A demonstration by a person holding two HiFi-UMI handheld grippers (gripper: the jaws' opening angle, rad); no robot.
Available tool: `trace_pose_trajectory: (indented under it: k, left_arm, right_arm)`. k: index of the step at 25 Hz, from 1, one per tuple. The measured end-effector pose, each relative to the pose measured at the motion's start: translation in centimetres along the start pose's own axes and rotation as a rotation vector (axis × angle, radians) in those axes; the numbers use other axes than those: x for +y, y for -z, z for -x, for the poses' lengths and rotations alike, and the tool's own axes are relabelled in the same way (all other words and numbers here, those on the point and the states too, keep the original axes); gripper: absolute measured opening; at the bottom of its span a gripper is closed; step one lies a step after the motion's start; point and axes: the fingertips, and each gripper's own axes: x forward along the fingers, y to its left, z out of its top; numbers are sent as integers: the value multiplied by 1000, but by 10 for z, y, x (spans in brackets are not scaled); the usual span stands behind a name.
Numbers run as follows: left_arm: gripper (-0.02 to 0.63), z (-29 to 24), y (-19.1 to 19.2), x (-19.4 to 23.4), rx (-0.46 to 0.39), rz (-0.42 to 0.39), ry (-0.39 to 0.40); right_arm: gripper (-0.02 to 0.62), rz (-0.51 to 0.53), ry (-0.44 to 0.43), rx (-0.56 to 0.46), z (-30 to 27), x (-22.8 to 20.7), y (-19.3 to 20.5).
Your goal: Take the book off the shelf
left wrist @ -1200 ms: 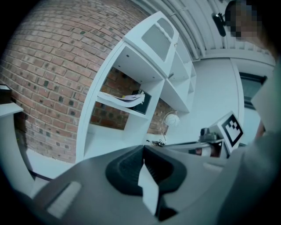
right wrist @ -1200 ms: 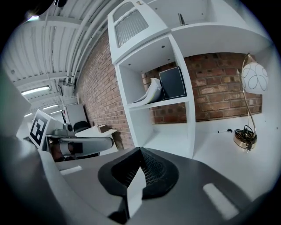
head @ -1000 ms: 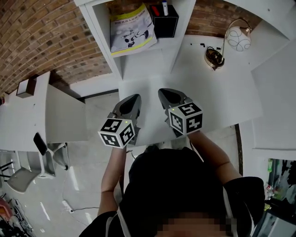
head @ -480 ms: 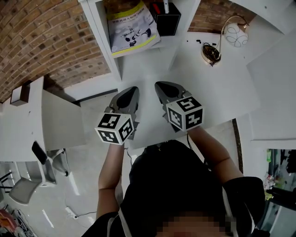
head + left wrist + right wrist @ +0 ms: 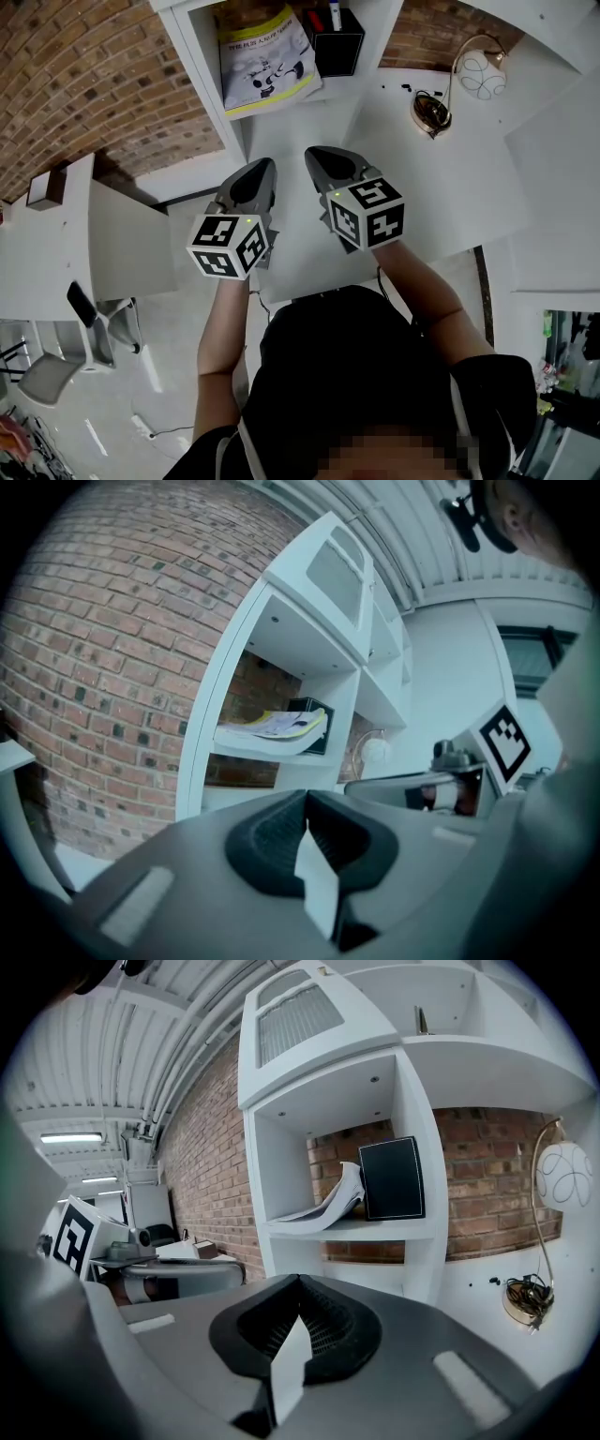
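On the shelf ahead lies the book, thin, light and floppy, its edge drooping over the lip. My left tongs and right tongs are clenched, empty; I judge that overhanging edge the best hold.

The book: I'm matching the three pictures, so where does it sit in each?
Head view: book top centre, inside the shelf.
Left gripper view: book in the middle, slightly left, lying flat.
Right gripper view: book in the centre, curling upward.
Shared landmark: the black box beside the book.
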Motion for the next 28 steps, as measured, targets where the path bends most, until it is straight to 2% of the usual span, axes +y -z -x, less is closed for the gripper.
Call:
trace_pose_trajectory:
  k: [11,13,21,28]
  left_arm:
    - [6,-20,-18,-5,-44,-13,-20]
    - [6,-23,-21,-4,-50,-23,-25]
    - [6,-31,-30,8,-50,-39,-61]
    - [6,-34,-31,13,-42,-46,-63]
  right_arm:
    - [0,7,35,-39,-13,-24,-25]
    - [15,5,39,-52,-16,-27,-30]
    - [24,-47,48,-86,-30,-39,-46]
    - [110,-87,43,-124,-40,-42,-62]
